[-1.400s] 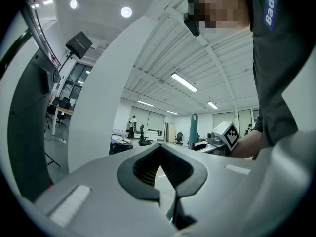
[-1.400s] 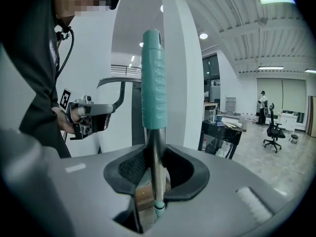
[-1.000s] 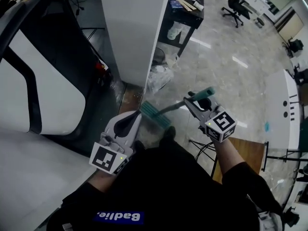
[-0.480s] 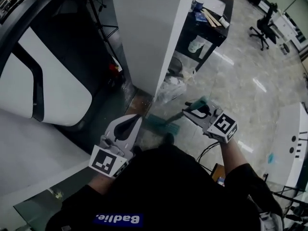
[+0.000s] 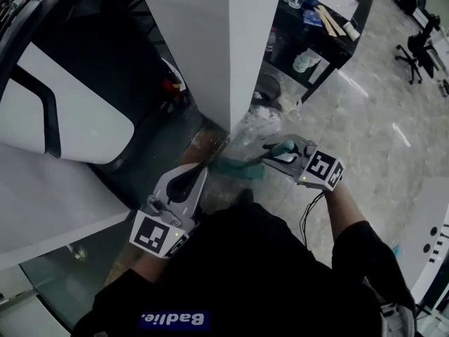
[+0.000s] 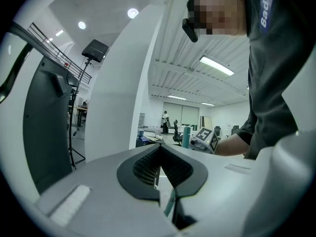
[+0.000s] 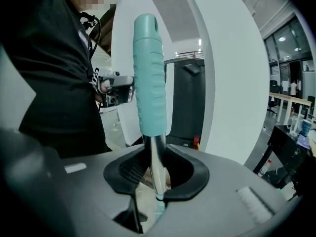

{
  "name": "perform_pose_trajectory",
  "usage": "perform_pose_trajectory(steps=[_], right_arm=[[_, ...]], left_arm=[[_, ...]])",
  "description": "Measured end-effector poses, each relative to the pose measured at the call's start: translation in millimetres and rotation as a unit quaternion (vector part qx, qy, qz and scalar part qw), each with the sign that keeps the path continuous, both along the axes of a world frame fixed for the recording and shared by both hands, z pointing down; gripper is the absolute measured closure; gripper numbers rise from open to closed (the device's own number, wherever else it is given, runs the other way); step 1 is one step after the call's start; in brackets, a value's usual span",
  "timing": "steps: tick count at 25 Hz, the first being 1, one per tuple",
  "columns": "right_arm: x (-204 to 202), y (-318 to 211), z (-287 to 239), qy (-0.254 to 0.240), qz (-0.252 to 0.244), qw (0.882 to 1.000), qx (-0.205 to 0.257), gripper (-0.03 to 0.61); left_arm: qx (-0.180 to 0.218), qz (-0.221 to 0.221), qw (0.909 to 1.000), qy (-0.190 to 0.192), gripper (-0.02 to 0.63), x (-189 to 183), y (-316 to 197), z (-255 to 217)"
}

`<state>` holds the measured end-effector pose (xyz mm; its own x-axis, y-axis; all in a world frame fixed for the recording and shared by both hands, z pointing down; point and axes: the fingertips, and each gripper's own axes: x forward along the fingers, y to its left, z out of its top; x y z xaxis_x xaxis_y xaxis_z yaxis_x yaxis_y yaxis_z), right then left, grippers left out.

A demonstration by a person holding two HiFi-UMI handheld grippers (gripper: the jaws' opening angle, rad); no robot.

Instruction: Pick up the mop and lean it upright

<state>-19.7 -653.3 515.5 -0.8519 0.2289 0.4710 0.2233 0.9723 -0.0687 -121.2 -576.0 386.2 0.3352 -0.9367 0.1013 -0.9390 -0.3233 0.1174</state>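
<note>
- While the right tool [image 7: 155, 176] clamps the mop [image 7: 149, 73] by its metal shaft below the teal grip, the left tool [image 6: 159, 163] is closed, empty.
- Mop head [image 5: 238, 167] near white pillar [image 5: 210, 48].

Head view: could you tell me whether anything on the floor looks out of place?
Crumpled clear plastic lies loose at the foot of the white pillar, just beyond the mop head; it looks like litter.

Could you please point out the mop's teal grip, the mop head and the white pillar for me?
mop's teal grip [image 7: 149, 78]: right gripper view, middle of the sleeve.
mop head [image 5: 238, 167]: head view, middle of the teal pad.
white pillar [image 5: 210, 41]: head view, its broad face.
</note>
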Motion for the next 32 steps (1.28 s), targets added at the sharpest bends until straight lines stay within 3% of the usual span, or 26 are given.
perform_pose_trajectory(steps=[8, 15, 22, 32], right_arm=[[-8.9, -34.4, 50.9, 0.060, -0.110, 0.992, 0.018, 0.474], [-5.7, -55.0, 107.7, 0.133, -0.162, 0.976, 0.049, 0.474], [-21.2, -83.8, 110.3, 0.126, -0.146, 0.980, 0.046, 0.474], [-58.8, -120.9, 117.0, 0.124, -0.106, 0.984, 0.069, 0.471]], left_arm=[[-0.007, -0.058, 0.9983, -0.007, 0.594, -0.3, -7.3, 1.9], [-0.038, -0.097, 0.9945, -0.016, 0.595, -7.0, 1.4, 6.7], [-0.048, -0.123, 0.9911, -0.018, 0.595, -13.9, 10.5, 10.0], [-0.056, -0.125, 0.9906, -0.013, 0.594, -13.5, 8.5, 13.9]])
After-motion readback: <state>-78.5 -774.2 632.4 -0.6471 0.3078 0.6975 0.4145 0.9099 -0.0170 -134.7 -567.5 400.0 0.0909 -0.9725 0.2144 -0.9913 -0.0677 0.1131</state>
